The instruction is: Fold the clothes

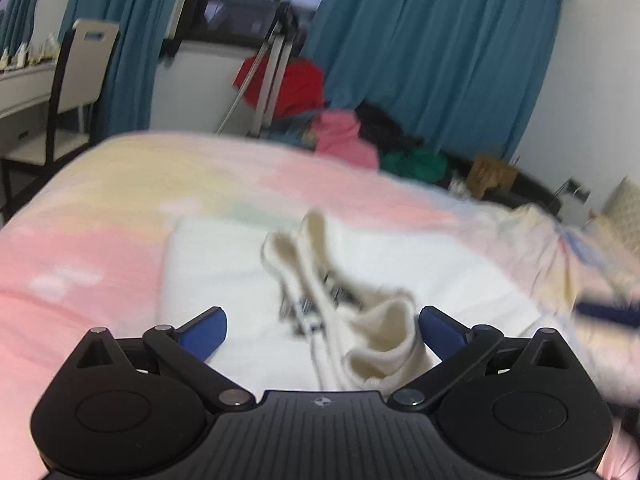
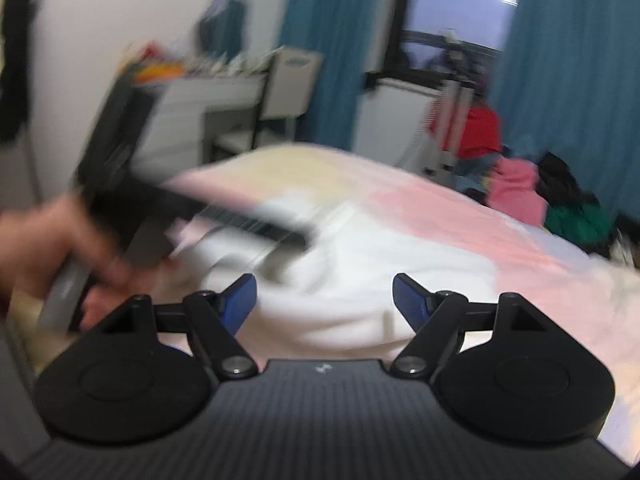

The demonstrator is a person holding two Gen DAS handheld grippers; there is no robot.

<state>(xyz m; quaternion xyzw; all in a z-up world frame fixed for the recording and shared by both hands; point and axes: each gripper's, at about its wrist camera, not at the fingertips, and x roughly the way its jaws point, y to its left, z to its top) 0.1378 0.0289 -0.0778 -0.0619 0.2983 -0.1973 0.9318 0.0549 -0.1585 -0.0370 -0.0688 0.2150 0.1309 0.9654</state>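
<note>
**Both grippers spread over the white garment**

The white garment [image 1: 224,264] lies on the pastel bedspread [image 1: 80,216]. The left gripper [image 1: 322,330] is spread wide, grasping nothing, cream cuff [image 1: 384,340] between its fingers. The right gripper [image 2: 324,300] likewise gapes, released

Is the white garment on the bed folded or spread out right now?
Folded. The white garment lies as a compact rectangle with straight edges on the bed, its cream collar bunched on top.

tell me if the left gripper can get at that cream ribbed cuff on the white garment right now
Probably yes. The left gripper is open, and the cream cuff lies loose on the white garment just ahead, near its right finger, with nothing lying over it. The view is blurred, so exact clearance is hard to judge.
</note>
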